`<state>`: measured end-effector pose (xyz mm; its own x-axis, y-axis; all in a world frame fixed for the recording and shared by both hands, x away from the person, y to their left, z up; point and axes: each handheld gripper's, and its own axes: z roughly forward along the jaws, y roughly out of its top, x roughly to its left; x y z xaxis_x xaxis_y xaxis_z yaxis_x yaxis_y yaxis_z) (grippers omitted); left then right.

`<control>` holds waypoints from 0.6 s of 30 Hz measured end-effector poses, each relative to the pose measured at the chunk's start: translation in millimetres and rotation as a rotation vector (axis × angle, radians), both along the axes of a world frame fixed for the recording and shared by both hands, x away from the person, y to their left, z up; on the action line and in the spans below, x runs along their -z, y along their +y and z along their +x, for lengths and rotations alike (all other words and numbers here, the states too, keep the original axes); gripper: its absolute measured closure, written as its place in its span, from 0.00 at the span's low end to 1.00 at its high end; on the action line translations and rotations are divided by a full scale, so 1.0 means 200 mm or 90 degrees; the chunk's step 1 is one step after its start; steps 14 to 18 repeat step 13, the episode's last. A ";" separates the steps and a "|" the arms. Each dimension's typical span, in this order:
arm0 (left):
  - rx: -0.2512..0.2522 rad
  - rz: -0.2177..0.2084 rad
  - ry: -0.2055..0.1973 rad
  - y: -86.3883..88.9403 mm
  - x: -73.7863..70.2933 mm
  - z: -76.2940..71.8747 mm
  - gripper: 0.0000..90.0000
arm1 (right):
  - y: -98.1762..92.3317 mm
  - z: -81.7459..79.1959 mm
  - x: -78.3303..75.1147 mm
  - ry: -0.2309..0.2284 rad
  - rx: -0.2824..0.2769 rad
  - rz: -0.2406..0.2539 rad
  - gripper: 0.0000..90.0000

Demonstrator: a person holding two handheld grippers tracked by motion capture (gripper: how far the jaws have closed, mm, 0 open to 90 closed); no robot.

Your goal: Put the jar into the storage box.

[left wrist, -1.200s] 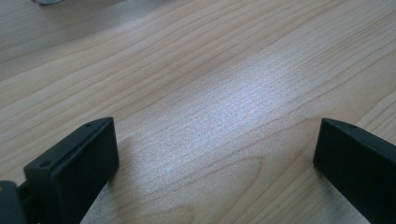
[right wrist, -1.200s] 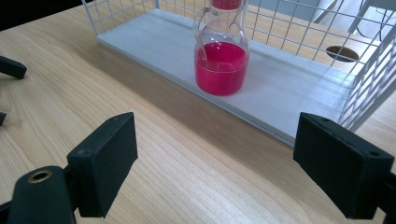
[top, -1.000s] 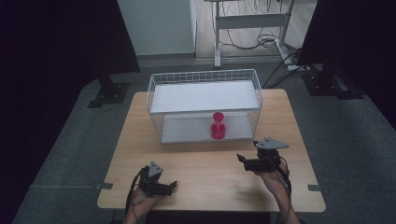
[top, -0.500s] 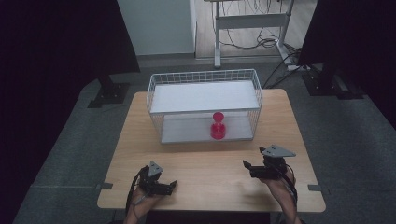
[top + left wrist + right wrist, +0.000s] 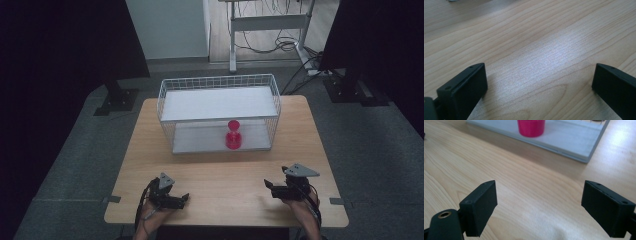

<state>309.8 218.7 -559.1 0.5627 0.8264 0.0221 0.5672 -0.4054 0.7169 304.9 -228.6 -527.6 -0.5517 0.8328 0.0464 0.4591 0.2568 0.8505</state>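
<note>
A pink object [image 5: 233, 135] with a narrow top stands upright on the lower shelf of a white wire rack [image 5: 218, 102] at the back of the wooden table [image 5: 225, 170]. In the right gripper view its pink base [image 5: 531, 127] rests on the shelf's pale board [image 5: 574, 142]. My left gripper [image 5: 183, 200] lies low at the front left of the table, jaws wide apart [image 5: 539, 85] over bare wood. Near the front right, my right gripper [image 5: 270, 186] is open too [image 5: 539, 205], pointing toward the rack with nothing between its jaws.
The rack has an upper shelf [image 5: 220, 102] above the pink object. A strip of bare wood separates the grippers from the rack. The table's front edge [image 5: 225, 224] is close under both hands. Beyond the table are a desk frame and cables [image 5: 270, 30].
My right gripper has drawn back toward the front edge and a little to the right. The left gripper has stayed in place.
</note>
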 end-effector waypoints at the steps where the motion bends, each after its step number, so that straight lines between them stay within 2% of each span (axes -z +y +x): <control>1: -0.002 0.000 0.000 0.00 0.00 0.00 0.00 | 0.00 0.00 0.01 0.003 0.001 -0.002 0.14; 7: -0.012 0.000 0.000 0.00 0.00 0.00 0.00 | -0.03 -0.03 0.06 0.021 0.013 -0.010 0.13; 13: -0.028 0.000 -0.001 0.01 0.00 0.00 0.00 | -0.03 -0.04 0.12 0.053 0.015 -0.035 0.12; 18: -0.028 0.000 -0.001 0.01 0.00 0.00 0.00 | -0.03 -0.04 0.12 0.053 0.015 -0.035 0.12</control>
